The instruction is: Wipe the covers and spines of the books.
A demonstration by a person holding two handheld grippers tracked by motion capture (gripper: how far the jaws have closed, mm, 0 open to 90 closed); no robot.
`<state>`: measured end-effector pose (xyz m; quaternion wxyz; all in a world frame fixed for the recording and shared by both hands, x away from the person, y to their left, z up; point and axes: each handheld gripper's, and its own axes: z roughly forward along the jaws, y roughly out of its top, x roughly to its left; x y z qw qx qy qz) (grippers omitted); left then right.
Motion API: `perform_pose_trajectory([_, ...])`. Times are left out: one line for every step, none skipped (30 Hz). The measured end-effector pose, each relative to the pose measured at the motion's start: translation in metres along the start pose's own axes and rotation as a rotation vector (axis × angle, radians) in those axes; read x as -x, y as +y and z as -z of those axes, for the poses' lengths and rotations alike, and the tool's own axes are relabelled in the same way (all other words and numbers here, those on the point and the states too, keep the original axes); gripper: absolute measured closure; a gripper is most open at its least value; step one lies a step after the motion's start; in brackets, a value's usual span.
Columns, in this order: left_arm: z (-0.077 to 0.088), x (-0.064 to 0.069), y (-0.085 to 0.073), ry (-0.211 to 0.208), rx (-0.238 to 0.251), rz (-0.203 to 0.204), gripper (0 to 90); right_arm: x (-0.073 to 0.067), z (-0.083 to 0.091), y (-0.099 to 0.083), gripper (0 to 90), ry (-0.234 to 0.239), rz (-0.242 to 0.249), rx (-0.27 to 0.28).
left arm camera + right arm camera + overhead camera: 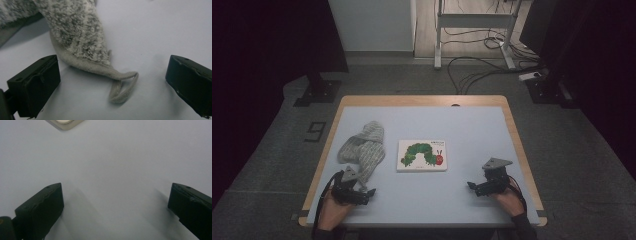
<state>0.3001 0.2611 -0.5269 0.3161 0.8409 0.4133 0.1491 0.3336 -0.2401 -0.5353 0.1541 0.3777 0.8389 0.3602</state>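
A pale blue table [472, 125] with a wooden edge carries everything here. On its left half lies a grey knitted hat [362, 148], crumpled and stretched toward the near edge, its fuzzy body tapering to a ribbed band. Just right of it, near the middle of the table, a picture book [422, 155] with a green caterpillar on its cover lies flat, apart from the hat.

The left hand-held gripper [361, 195] sits at the near left, right at the hat's near end; its jaws are spread wide, and between them, untouched, lies the hat's small cord loop [123, 87] on the table. The right hand-held gripper [477, 188] rests at the near right, well apart from the book, jaws likewise spread over bare table.
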Motion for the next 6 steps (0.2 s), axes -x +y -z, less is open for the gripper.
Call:
perform_pose_trajectory([-0.0001, -0.0001, -0.0001, 0.000, 0.001, 0.002, 0.0, -0.0004, 0.0004, 0.0001, 0.0, -0.005, 0.002, 0.004])
perform_pose_trajectory([0.0000, 0.0000, -0.0001, 0.000, -0.001, 0.000, 0.0, -0.0001, -0.0002, 0.0001, 0.0, 0.001, 0.007, -0.003])
perform_pose_trajectory([-0.0001, 0.0000, -0.0002, 0.001, 0.000, 0.000, 0.0, -0.0002, -0.0006, 0.0002, 0.0, 0.000, 0.004, -0.008])
perform_pose_trajectory([0.0000, 0.0002, -0.0003, -0.001, -0.001, -0.001, 0.0, -0.0002, -0.0007, 0.0000, 0.0, 0.000, 0.003, -0.008])
perform_pose_trajectory([0.0000, 0.0001, -0.0002, 0.000, -0.001, -0.001, 0.0, -0.0004, -0.0006, -0.0006, 0.0, 0.002, 0.004, -0.007])
perform_pose_trajectory([-0.0001, 0.0002, -0.0003, -0.001, -0.001, -0.001, 0.0, -0.0003, -0.0005, -0.0006, 0.0, 0.003, 0.005, -0.004])
